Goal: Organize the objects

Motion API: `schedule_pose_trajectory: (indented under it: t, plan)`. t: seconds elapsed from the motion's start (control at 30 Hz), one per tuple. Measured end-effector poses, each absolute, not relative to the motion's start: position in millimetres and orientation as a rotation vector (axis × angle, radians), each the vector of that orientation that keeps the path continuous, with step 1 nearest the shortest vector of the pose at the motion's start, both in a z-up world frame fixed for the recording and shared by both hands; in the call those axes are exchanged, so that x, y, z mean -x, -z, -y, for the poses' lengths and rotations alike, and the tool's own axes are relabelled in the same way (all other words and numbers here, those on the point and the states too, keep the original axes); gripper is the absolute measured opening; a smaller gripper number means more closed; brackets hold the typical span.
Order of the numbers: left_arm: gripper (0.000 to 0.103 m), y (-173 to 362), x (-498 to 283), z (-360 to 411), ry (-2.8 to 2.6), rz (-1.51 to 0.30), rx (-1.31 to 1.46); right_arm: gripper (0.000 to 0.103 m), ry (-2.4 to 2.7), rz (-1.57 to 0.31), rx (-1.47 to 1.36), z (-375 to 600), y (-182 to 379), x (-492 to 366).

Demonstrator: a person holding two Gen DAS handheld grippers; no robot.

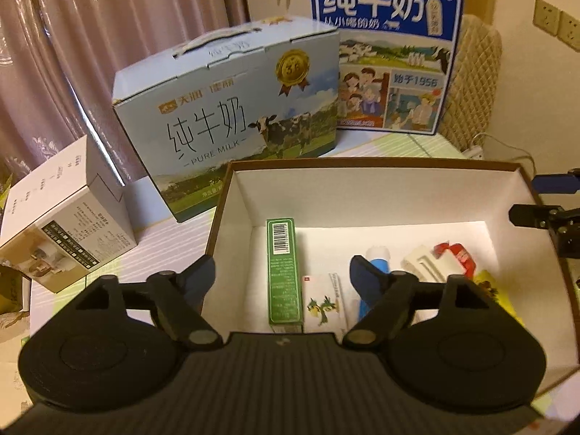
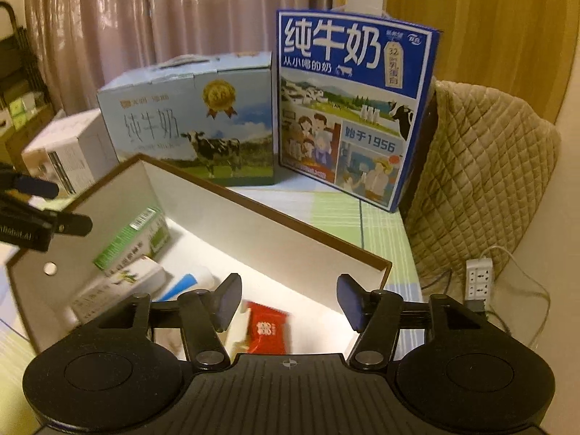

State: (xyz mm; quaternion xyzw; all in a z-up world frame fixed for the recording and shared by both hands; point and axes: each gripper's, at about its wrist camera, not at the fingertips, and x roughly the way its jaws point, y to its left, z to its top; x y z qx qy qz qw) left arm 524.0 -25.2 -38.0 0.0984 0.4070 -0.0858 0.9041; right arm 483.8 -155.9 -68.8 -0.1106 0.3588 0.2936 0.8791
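— Two milk cartons (image 1: 232, 116) stand behind: one reads "PURE MILK", the blue one (image 1: 391, 54) "1956".

— And inside my brown-rimmed box (image 1: 362, 188)?

— One green barcoded carton (image 1: 284, 272), one blue tube (image 1: 377, 257), one red packet (image 2: 268, 330). My left gripper (image 1: 282, 282) and right gripper (image 2: 288, 302) gape wide, empty.

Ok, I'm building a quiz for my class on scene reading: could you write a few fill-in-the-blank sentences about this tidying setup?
1. The green carton lies inside the open ____ with white walls.
2. Both the left gripper and the right gripper have their jaws ____.
3. The animal printed on the pale blue milk carton is a ____.
4. The year printed on the dark blue milk carton is ____.

Missing words: box; open; cow; 1956
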Motion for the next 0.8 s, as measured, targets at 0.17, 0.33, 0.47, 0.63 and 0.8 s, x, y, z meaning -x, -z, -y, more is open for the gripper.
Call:
schedule_pose_trajectory:
  t: [0.17,0.33,0.47,0.63,0.8]
  plan:
    - [0.089,22.4,-493.8,25.7,0.203,-0.810,-0.201,0.059,-0.635,-0.744,0.196,165.1,57.7,-465.1]
    - [0.094,7.5,-462.3,18.9,0.221,-0.780,-0.170,0.061,-0.655,-0.730,0.156,178.5,47.1,-440.4]
    - [0.099,-1.6,-434.7,14.3,0.211,-0.758,-0.167,0.062,-0.669,-0.718,0.122,189.6,36.4,-420.0]
    - [0.102,-12.8,-401.0,7.7,0.188,-0.731,-0.132,0.064,-0.686,-0.686,0.099,201.7,18.2,-388.6]
    - [0.102,-28.6,-359.5,3.5,0.161,-0.703,-0.094,0.067,-0.681,-0.670,0.076,210.5,-0.5,-351.8]
